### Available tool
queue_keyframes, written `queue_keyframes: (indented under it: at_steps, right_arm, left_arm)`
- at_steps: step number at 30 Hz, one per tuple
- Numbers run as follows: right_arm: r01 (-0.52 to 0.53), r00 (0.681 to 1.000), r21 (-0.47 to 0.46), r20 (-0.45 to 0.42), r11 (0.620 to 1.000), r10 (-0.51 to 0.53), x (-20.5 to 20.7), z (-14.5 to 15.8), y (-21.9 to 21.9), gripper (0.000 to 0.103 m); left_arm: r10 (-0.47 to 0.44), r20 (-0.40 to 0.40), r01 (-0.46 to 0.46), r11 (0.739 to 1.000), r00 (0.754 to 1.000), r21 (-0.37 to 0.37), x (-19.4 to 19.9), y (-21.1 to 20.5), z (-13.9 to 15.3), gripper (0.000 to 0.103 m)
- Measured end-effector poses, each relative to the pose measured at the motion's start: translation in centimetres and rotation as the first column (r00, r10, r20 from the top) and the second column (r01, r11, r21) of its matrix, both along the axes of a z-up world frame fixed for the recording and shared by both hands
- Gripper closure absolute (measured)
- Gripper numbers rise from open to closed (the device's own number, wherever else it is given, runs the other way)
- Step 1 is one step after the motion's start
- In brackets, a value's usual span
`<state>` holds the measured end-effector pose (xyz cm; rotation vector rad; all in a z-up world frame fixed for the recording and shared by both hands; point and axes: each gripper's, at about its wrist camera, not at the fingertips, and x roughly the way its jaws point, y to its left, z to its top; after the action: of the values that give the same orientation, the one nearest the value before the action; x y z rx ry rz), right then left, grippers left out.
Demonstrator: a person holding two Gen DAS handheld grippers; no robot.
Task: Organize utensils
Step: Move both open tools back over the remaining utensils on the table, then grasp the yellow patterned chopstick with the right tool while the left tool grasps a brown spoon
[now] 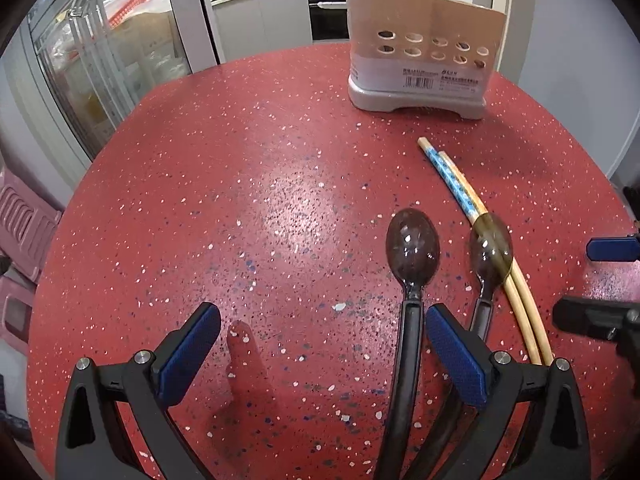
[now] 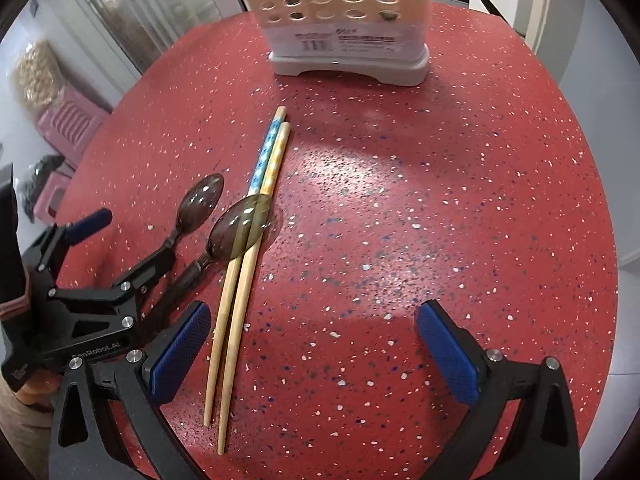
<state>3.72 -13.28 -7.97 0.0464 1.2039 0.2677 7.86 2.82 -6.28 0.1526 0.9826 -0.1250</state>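
Observation:
Two dark translucent spoons and a pair of bamboo chopsticks lie on the red speckled table. One spoon has its handle running between the fingers of my open left gripper, close to the right finger. The other spoon rests across the chopsticks. My right gripper is open above the table, with the chopsticks' thin ends just inside its left finger. A beige perforated utensil holder stands at the far side, with spoons and chopsticks in it.
The left gripper shows at the left of the right wrist view, and the right gripper at the right edge of the left wrist view. Pink stools stand beyond the round table's left rim. A glass door is behind.

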Motion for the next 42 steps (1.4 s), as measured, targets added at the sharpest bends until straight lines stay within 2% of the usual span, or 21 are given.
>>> queue_keyframes:
  at_steps: [9, 14, 19, 24, 29, 33, 35, 38, 39, 41, 42]
  right_arm:
    - [-0.015, 1.0, -0.126, 0.016, 0.992, 0.017, -0.7, -0.3, 2.0, 0.005]
    - [0.0, 0.999, -0.181, 0.04, 0.984, 0.007, -0.5, -0.2, 2.5, 0.02]
    - [-0.031, 0.999, -0.189, 0.029, 0.981, 0.037, 1.0, 0.1, 3.1, 0.03]
    - [-0.087, 0.996, -0.204, -0.004, 0.975, 0.088, 3.3, 0.3, 4.3, 0.033]
    - [-0.131, 0.991, -0.2, -0.039, 0.971, 0.126, 5.5, 0.6, 5.3, 0.039]
    - [-0.157, 0.987, -0.202, -0.047, 0.967, 0.151, 5.9, 0.8, 5.9, 0.049]
    - [-0.175, 0.985, -0.2, -0.048, 0.964, 0.169, 5.8, 0.9, 6.0, 0.057]
    - [-0.197, 0.98, -0.197, -0.046, 0.96, 0.191, 5.6, 1.1, 6.4, 0.077]
    - [-0.202, 0.979, -0.189, -0.046, 0.961, 0.197, 5.5, 1.2, 6.6, 0.095]
    - [-0.199, 0.98, -0.184, -0.044, 0.962, 0.195, 4.9, 1.1, 7.3, 0.095]
    - [-0.198, 0.98, -0.177, -0.039, 0.964, 0.194, 4.8, 1.1, 7.3, 0.095]
  left_arm:
    - [0.001, -0.003, -0.001, 1.0, 1.0, -0.009, 0.6, 0.6, 0.1, 0.0]
    - [-0.001, -0.007, 0.001, 1.0, 1.0, -0.015, 0.7, 0.8, 0.0, 0.0]
    - [-0.005, -0.015, 0.004, 1.0, 1.0, -0.011, 0.9, 0.7, 0.1, 0.0]
    - [-0.008, -0.039, 0.007, 1.0, 0.999, -0.013, 1.3, 0.5, 0.1, 0.0]
    - [-0.037, -0.081, 0.033, 0.998, 0.996, -0.048, 1.9, 0.2, 0.1, 0.0]
    - [-0.077, -0.103, 0.073, 0.996, 0.992, -0.044, 2.1, -0.6, 0.4, 0.0]
    - [-0.109, -0.125, 0.102, 0.993, 0.986, -0.054, 2.3, -1.0, 0.6, 0.007]
    - [-0.156, -0.15, 0.151, 0.988, 0.976, -0.046, 2.5, -2.1, 0.9, 0.021]
    - [-0.172, -0.158, 0.167, 0.985, 0.972, -0.045, 2.5, -2.4, 0.9, 0.028]
    - [-0.21, -0.171, 0.204, 0.978, 0.963, -0.052, 2.4, -3.1, 1.1, 0.043]
    - [-0.226, -0.173, 0.219, 0.974, 0.959, -0.054, 2.3, -3.5, 1.2, 0.055]
